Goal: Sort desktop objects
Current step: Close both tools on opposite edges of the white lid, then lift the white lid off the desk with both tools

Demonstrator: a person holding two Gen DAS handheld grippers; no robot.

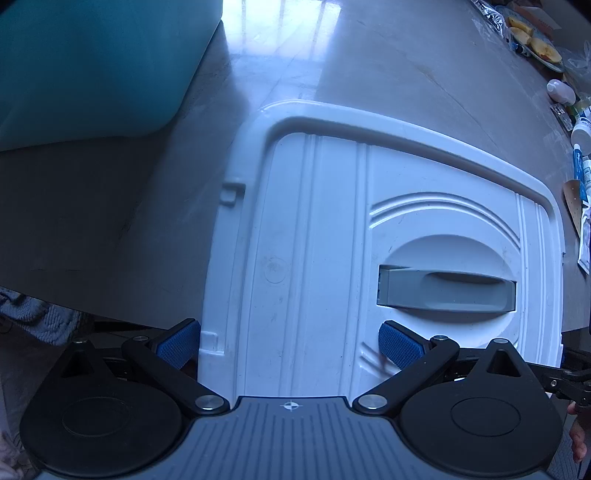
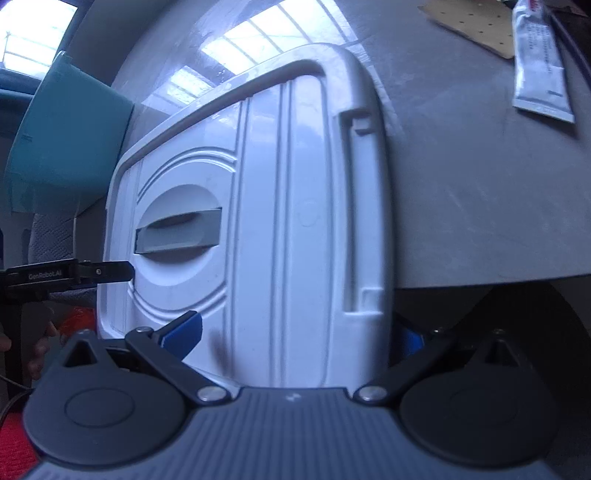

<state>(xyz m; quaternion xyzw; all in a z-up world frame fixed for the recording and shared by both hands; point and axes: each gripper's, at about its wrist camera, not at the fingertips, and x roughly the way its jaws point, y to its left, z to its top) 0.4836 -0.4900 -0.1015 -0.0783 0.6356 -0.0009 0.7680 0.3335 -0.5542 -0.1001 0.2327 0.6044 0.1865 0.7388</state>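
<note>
A white plastic box lid (image 1: 332, 236) with a grey recessed handle (image 1: 443, 291) lies flat on the grey table, its near edge over the table's front edge. It also shows in the right wrist view (image 2: 280, 206) with its handle (image 2: 181, 232). My left gripper (image 1: 290, 347) is open, its blue pads either side of the lid's near left corner. My right gripper (image 2: 295, 332) is open and straddles the lid's near right corner; its right finger is mostly hidden under the lid. The left gripper's finger (image 2: 107, 272) shows at the lid's left edge.
A teal bin (image 1: 92, 62) stands at the back left, also in the right wrist view (image 2: 70, 140). Bottles, tubes and a plate of fruit (image 1: 535, 40) line the far right. A white tube (image 2: 539, 66) and brown card (image 2: 469, 26) lie right of the lid.
</note>
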